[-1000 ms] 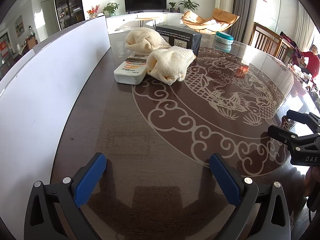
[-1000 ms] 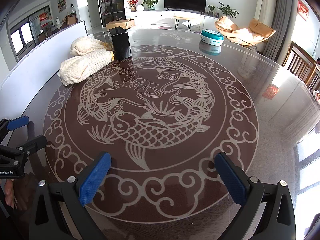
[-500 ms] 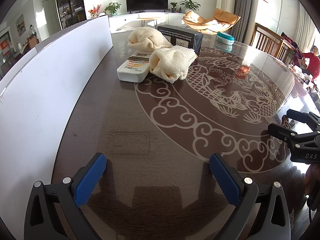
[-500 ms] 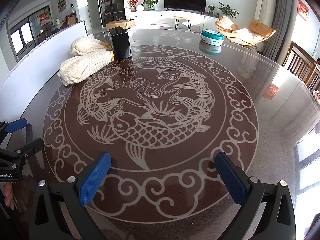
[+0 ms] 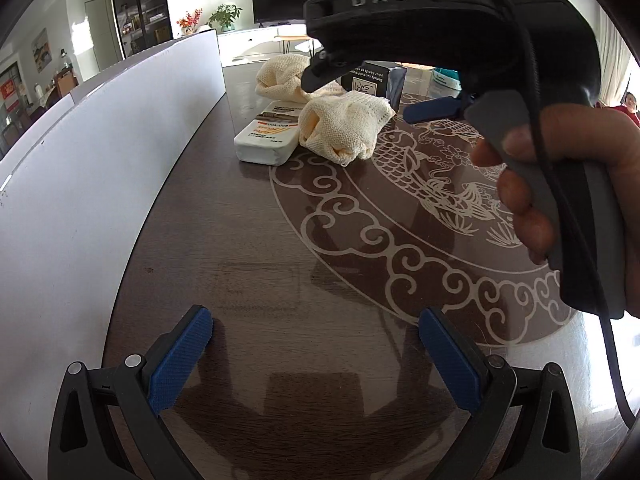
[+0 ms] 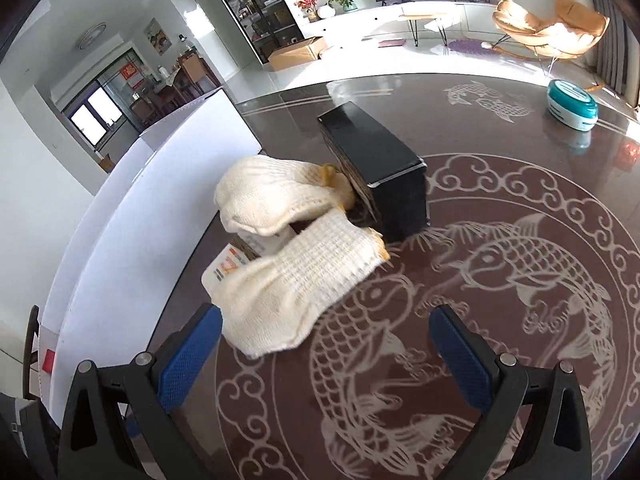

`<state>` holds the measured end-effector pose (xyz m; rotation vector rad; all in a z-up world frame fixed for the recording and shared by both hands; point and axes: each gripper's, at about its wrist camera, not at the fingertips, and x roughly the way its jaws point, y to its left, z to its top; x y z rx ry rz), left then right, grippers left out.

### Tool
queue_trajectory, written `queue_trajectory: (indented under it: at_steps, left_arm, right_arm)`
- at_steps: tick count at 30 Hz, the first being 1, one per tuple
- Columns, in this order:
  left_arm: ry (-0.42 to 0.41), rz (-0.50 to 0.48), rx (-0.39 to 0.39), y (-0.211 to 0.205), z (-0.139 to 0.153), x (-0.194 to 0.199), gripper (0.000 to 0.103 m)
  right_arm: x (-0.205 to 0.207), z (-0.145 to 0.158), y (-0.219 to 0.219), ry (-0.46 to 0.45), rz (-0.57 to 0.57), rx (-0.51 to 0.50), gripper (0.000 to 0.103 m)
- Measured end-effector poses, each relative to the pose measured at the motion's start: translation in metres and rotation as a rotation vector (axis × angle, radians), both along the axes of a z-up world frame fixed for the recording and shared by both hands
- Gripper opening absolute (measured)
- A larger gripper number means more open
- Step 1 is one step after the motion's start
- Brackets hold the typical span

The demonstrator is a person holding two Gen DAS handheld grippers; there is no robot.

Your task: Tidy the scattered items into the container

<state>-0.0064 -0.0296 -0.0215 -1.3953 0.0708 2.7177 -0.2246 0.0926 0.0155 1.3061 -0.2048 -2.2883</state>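
Observation:
Two cream knitted gloves lie on the dark table: the near glove [image 6: 296,284] [image 5: 344,130] and the far glove [image 6: 272,196] [image 5: 280,78]. A white flat box [image 5: 268,138] [image 6: 228,264] lies partly under them. A black box [image 6: 376,168] [image 5: 370,80] stands just behind them. My right gripper [image 6: 326,354] is open and empty, just short of the near glove; its left fingertip is beside the glove's end. My left gripper [image 5: 316,354] is open and empty over bare table. The right gripper's body and the hand holding it [image 5: 552,184] fill the upper right of the left wrist view.
A long white wall-like panel [image 5: 100,168] [image 6: 132,232] runs along the table's left side. A teal and white round tub [image 6: 572,106] sits far right on the table. The tabletop carries a koi fish pattern [image 6: 500,280].
The right gripper has moved forward and left across the table to the gloves, and now crosses the left wrist view. The left gripper has stayed almost still.

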Motion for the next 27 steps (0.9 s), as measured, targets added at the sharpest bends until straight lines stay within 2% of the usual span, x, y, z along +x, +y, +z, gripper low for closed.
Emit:
queue_trajectory:
  at_steps: [1,3,4,5,6,7,8,10,13,16,18,19,22,27]
  left_arm:
    - [0.000,0.000,0.000,0.000,0.000,0.000,0.103]
    - [0.000,0.000,0.000,0.000,0.000,0.000,0.103]
    - [0.000,0.000,0.002,0.000,0.000,0.000,0.103]
    - [0.000,0.000,0.001,0.000,0.000,0.000,0.103]
    - [0.000,0.000,0.001,0.000,0.000,0.000,0.103]
    - [0.000,0.000,0.002,0.000,0.000,0.001,0.103]
    - [0.000,0.000,0.002,0.000,0.001,0.001,0.103]
    - [0.000,0.000,0.002,0.001,0.001,0.002,0.103]
    - [0.000,0.000,0.002,0.002,0.001,0.003,0.103]
    - [0.000,0.000,0.002,0.002,0.002,0.005,0.103]
    - [0.000,0.000,0.002,0.002,0.002,0.004,0.103]
    - [0.000,0.000,0.002,0.002,0.002,0.004,0.103]
    - [0.000,0.000,0.002,0.002,0.002,0.004,0.103]
    - [0.000,0.000,-0.004,0.003,0.002,0.003,0.103]
  right_arm:
    - [-0.007,-0.004,-0.012,-0.003,0.009,0.016,0.103]
    - [-0.014,-0.018,-0.030,-0.024,0.027,0.156,0.103]
    - [-0.007,-0.017,-0.037,0.048,0.047,0.230,0.100]
    - [-0.004,-0.021,-0.038,0.077,0.041,0.309,0.100]
    - [-0.002,-0.026,-0.032,0.073,0.024,0.306,0.100]
    - [0.003,-0.025,-0.022,0.097,-0.002,0.259,0.096]
    - [0.006,-0.025,-0.014,0.109,-0.026,0.259,0.083]
    - [0.013,-0.026,-0.002,0.126,-0.035,0.273,0.068]
    - [0.026,-0.031,0.020,0.132,-0.039,0.294,0.066]
    - [0.048,-0.032,0.048,0.168,-0.039,0.356,0.065]
    - [0.061,-0.030,0.070,0.165,-0.062,0.349,0.066]
    - [0.065,-0.030,0.081,0.159,-0.070,0.345,0.071]
    - [0.073,-0.032,0.100,0.140,-0.061,0.344,0.103]
    - [0.079,-0.028,0.109,0.144,-0.045,0.350,0.103]
